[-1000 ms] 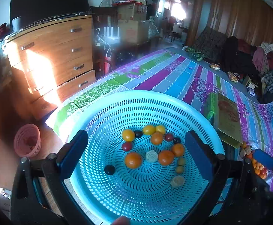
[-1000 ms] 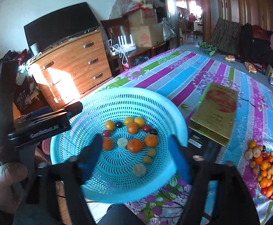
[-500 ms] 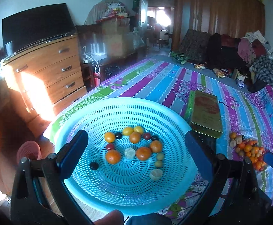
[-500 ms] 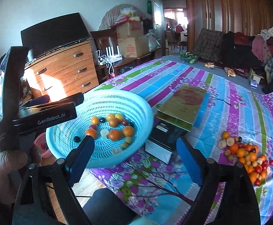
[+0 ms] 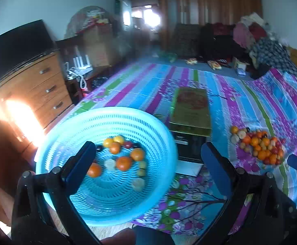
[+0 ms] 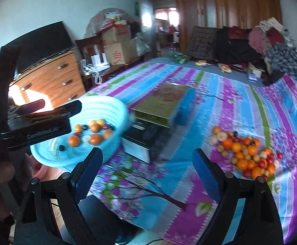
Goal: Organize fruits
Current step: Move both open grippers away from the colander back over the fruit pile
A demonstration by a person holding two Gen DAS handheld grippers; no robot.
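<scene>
While both grippers gape empty, fruit waits.
Left gripper faces the basket; right gripper faces the bedspread, pile right.

One round light-blue perforated plastic basket is sitting at the bed's near corner, and roughly a dozen small fruits are lying inside it: about four orange mandarins, two yellow round fruits, three or four pale ones and a few dark red or black ones, partly hidden. One flat green-gold rectangular box is resting on one black box. One loose heap of mixed small fruits, too many and too blurred for counting, is lying on the striped sheet. Two black grippers with blue pads are showing, left gripper and right gripper.
</scene>
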